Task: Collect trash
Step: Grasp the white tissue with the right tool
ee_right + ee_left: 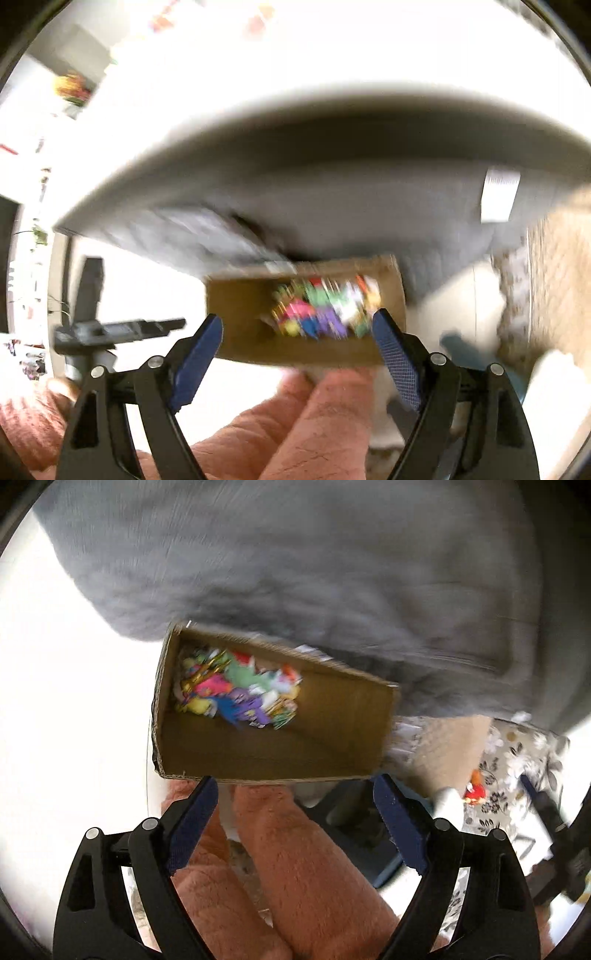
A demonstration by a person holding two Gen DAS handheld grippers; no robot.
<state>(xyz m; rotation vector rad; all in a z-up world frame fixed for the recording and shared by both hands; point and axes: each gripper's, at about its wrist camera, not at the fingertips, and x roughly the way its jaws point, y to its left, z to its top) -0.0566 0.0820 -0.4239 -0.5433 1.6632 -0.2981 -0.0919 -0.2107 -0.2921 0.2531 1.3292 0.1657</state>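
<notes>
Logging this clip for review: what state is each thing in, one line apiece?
Cardboard box: open-topped, tilted, apparently not gripped by either tongs.
Colorful scraps: piled inside the box, at one end.
Left tongs: open, empty.
Right tongs: open, empty.
Flowered cloth: spread flat, a red scrap lying on it.
</notes>
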